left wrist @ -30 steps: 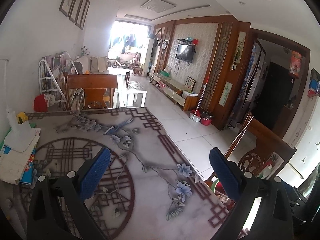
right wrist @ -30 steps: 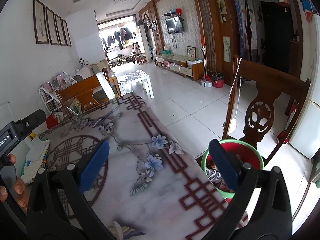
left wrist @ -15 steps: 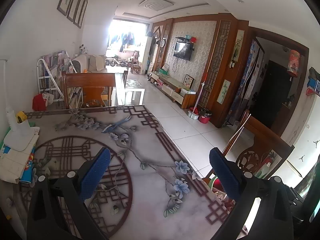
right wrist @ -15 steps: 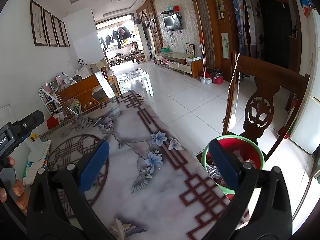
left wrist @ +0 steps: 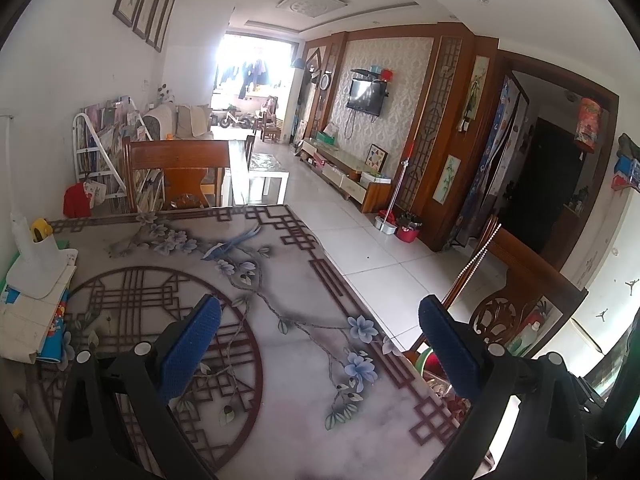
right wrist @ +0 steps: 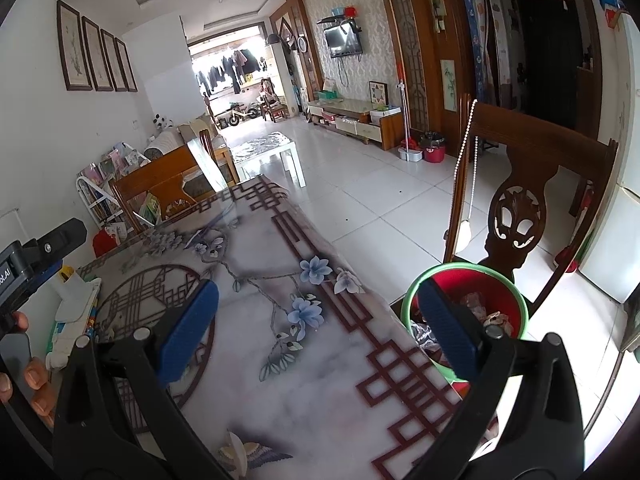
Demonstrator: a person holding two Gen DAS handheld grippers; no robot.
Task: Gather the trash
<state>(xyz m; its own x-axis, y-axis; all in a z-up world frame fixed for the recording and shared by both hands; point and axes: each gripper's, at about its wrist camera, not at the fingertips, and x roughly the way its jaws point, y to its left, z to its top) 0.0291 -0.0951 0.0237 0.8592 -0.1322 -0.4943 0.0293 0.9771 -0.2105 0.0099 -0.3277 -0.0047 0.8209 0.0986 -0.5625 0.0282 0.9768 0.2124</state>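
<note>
With both my grippers spread wide and empty, left (left wrist: 318, 344) and right (right wrist: 316, 328) hover above the tabletop (right wrist: 304, 392). Collected trash (right wrist: 486, 312) lies in the bin (right wrist: 516, 296) on the chair (right wrist: 520, 216) just off the right edge. No loose trash shows on the tabletop; the step appears between pickups. Next: find another piece.

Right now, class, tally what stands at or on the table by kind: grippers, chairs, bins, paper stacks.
Grippers: 2, left and right, both open
Chairs: 2
Bins: 1
Paper stacks: 1
Total: 6
</note>
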